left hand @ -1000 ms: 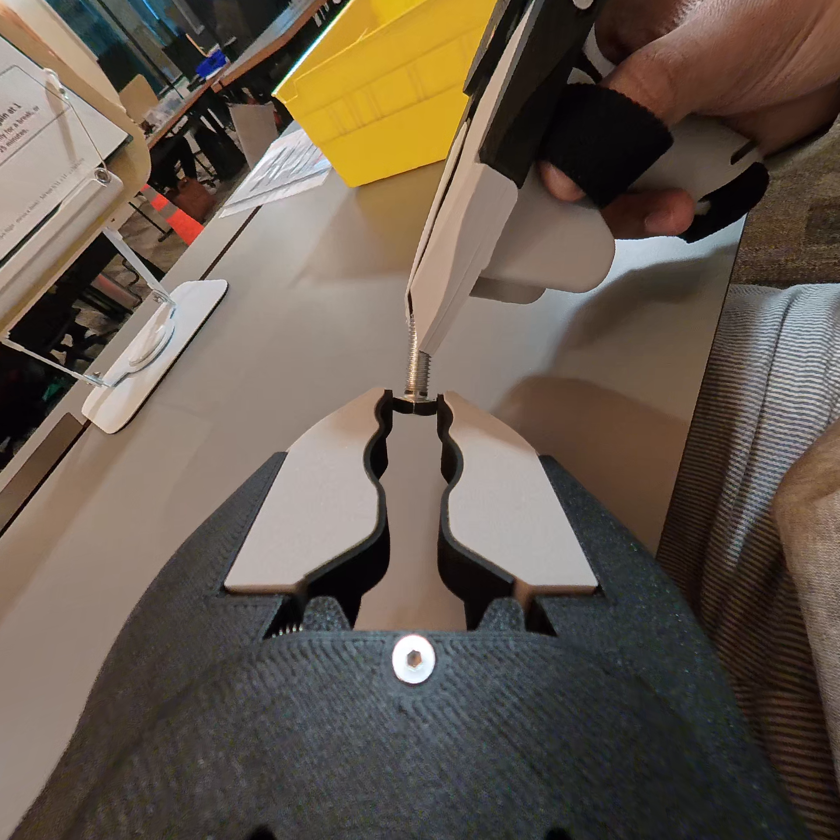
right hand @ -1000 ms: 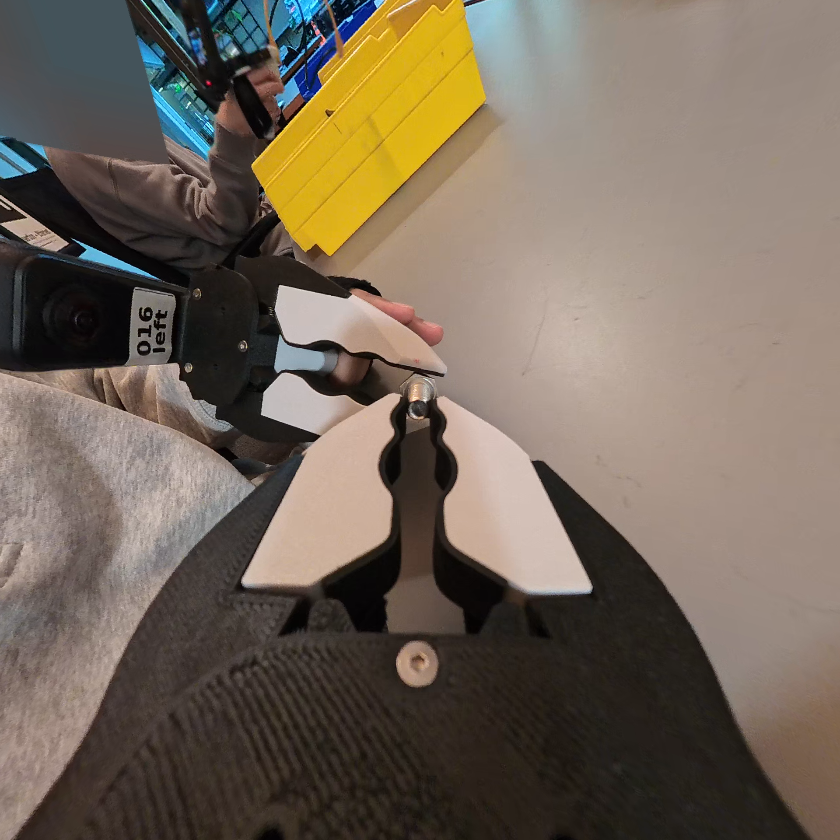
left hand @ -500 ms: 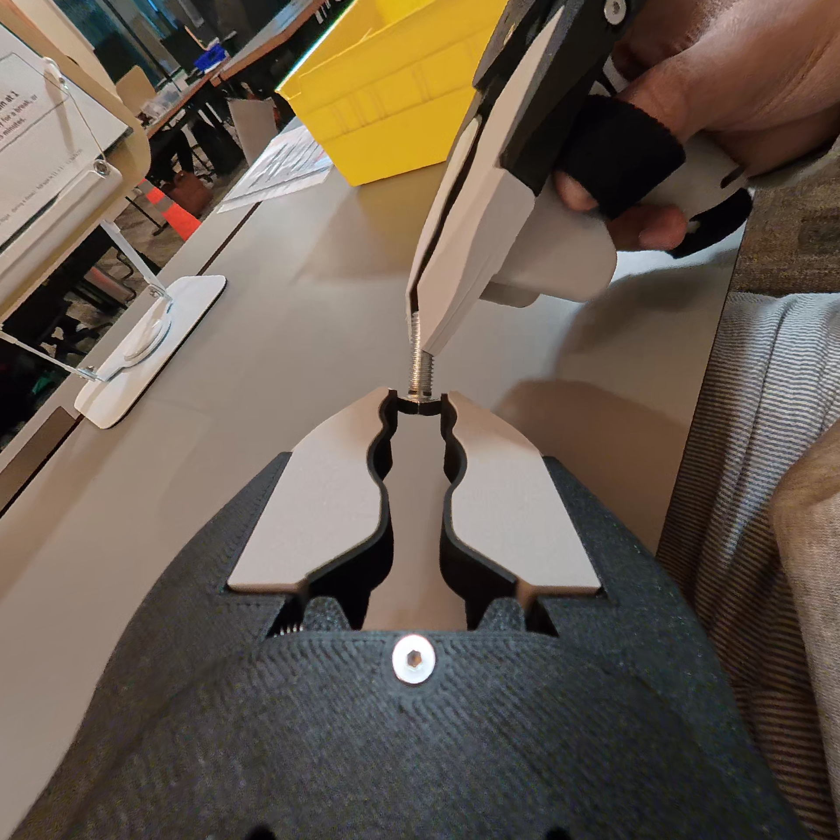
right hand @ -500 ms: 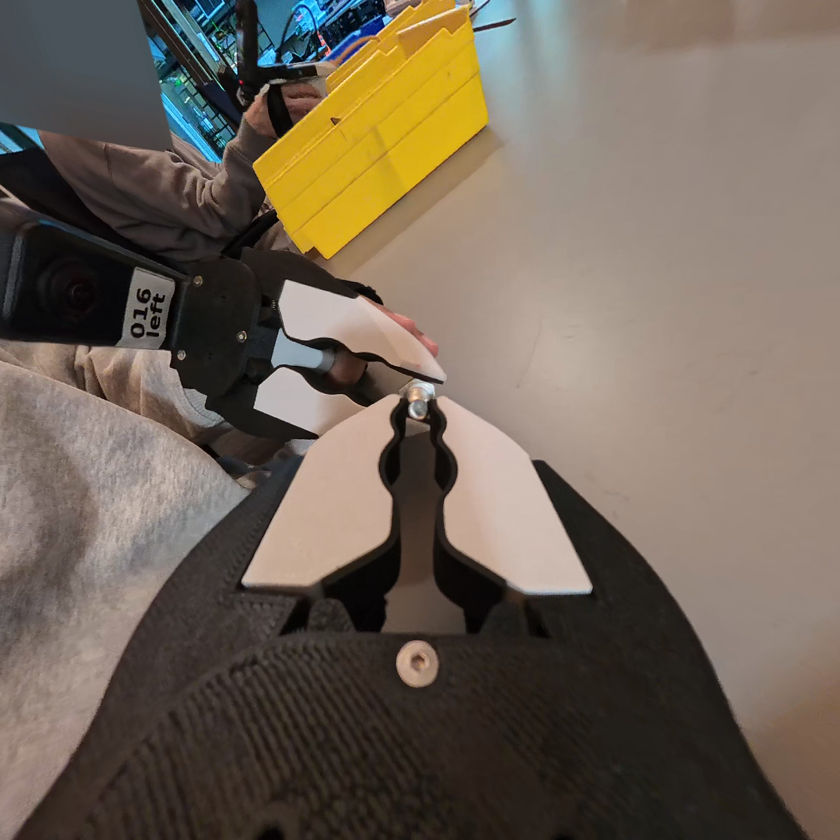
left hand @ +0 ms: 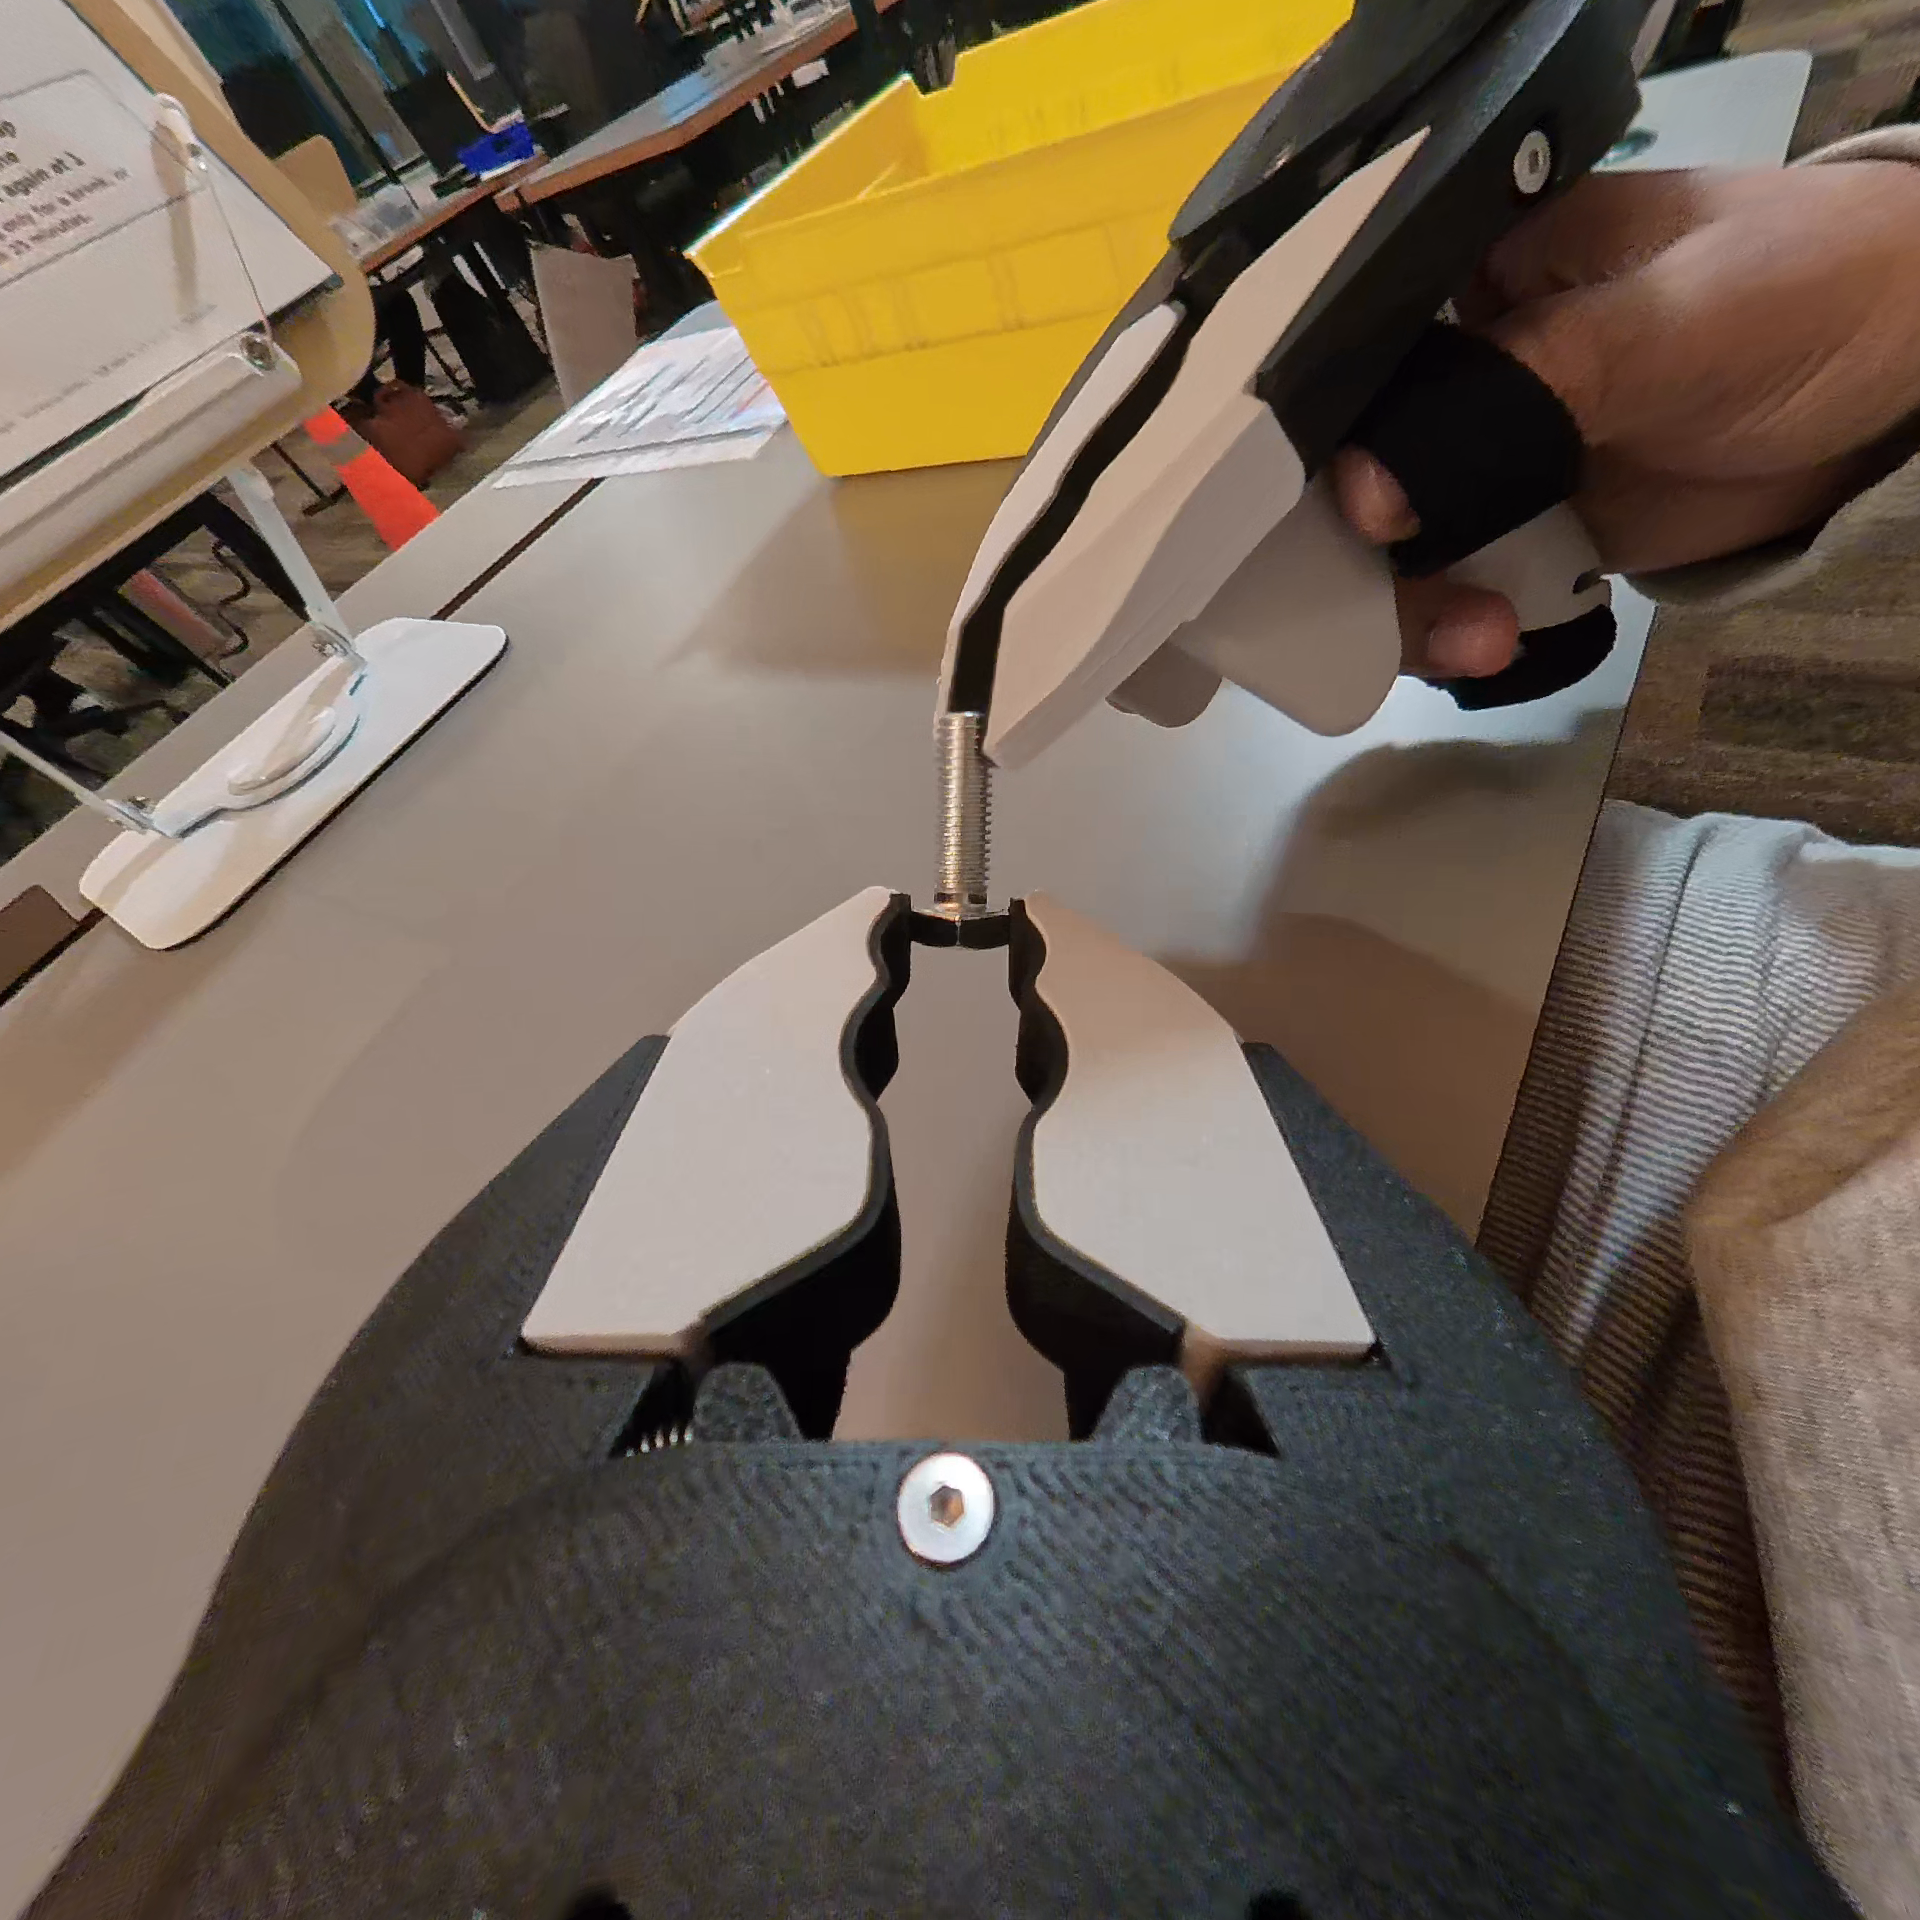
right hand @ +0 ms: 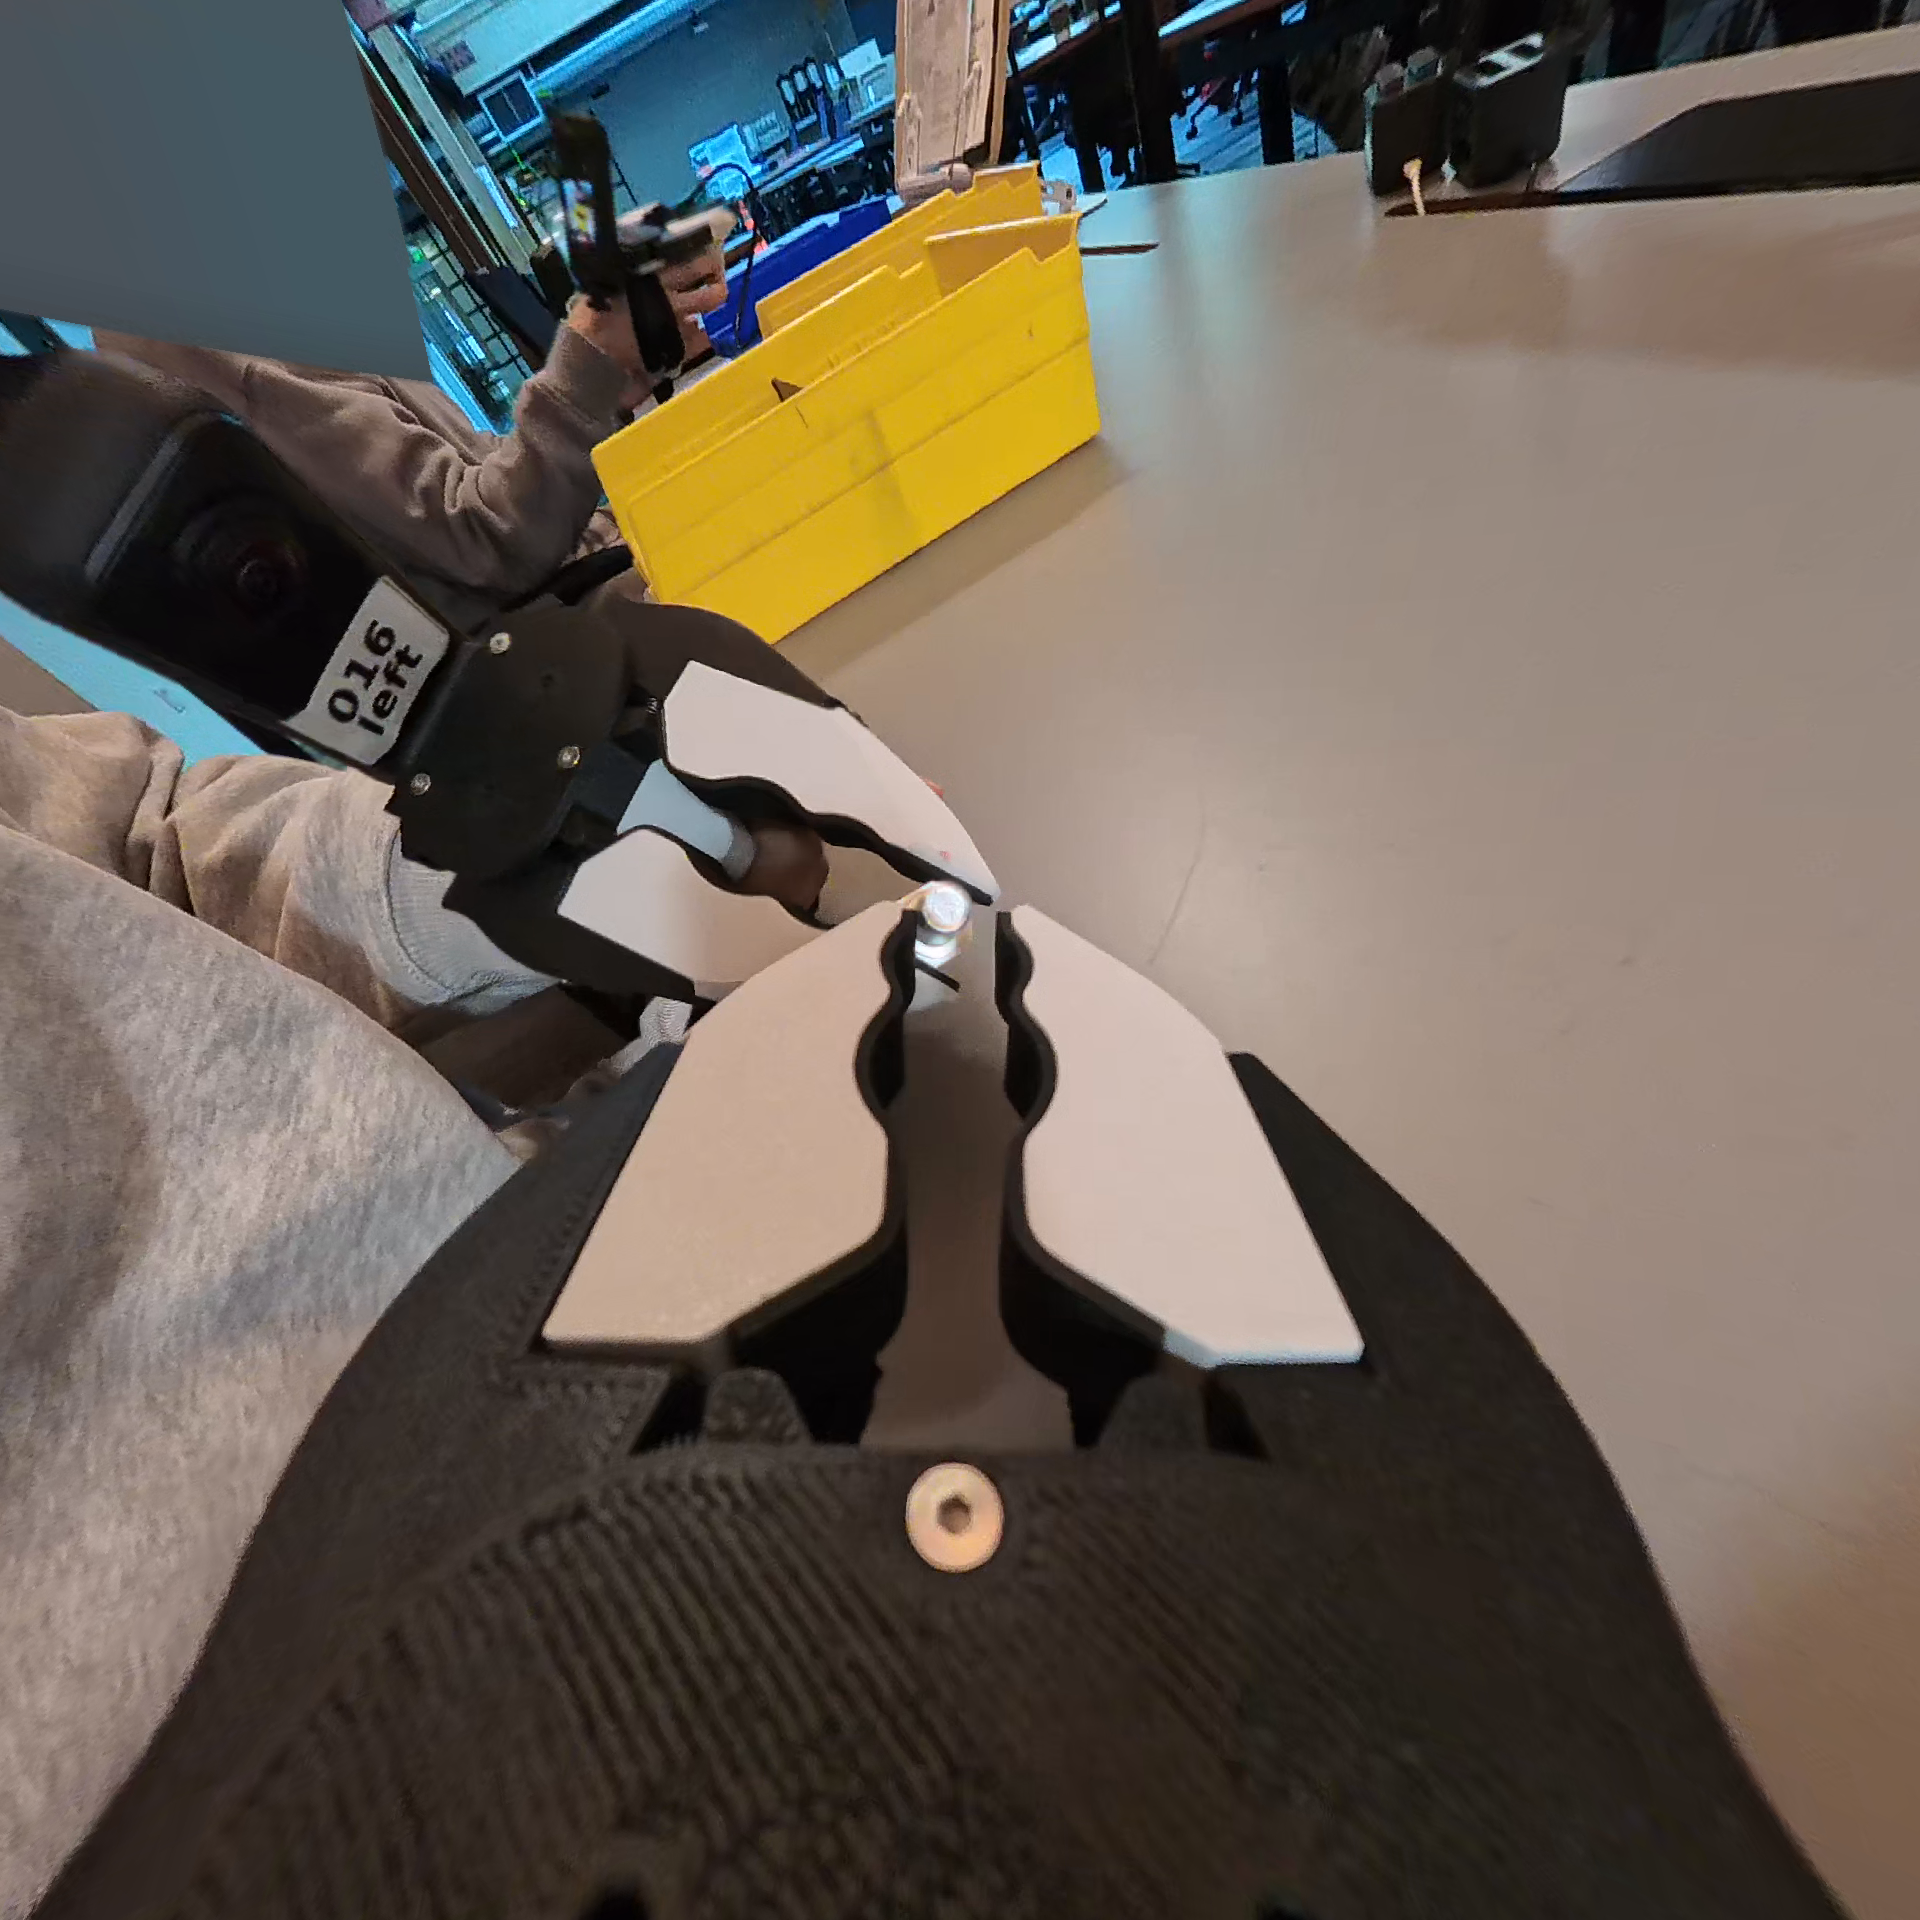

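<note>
Left gripper [left hand: 961, 925] pinched the bolt's [left hand: 961, 805] lower end; right gripper [right hand: 951, 920] clamped its top, above the table [left hand: 644, 790].

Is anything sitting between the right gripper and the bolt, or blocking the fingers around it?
Nothing visible does. The bolt stands upright with its lower end clamped in the left gripper. The right gripper has its fingertips at the bolt's upper end, with only air around the exposed thread. Whether those fingertips actually pinch it is unclear.
</note>
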### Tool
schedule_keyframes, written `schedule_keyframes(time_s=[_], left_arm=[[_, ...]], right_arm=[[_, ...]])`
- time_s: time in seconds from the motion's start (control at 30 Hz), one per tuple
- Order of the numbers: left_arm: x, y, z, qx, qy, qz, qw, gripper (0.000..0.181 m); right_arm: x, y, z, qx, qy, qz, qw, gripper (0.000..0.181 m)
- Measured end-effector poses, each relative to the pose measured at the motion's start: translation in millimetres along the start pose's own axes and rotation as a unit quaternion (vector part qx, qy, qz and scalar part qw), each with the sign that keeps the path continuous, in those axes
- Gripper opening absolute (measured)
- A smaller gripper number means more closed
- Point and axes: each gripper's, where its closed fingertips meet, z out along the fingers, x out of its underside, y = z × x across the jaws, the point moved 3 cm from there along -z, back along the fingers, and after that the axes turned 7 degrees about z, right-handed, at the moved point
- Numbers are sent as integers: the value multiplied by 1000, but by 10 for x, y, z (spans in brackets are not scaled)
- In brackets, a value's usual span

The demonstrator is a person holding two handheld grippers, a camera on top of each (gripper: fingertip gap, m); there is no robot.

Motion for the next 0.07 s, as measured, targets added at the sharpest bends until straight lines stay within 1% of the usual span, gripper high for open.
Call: schedule_keyframes(time_s=[0.07], left_arm=[[-3,13,-5,-1,-2,-7,1000,19]], right_arm=[[-8,1,-5,-1,-3,-1,1000,14]])
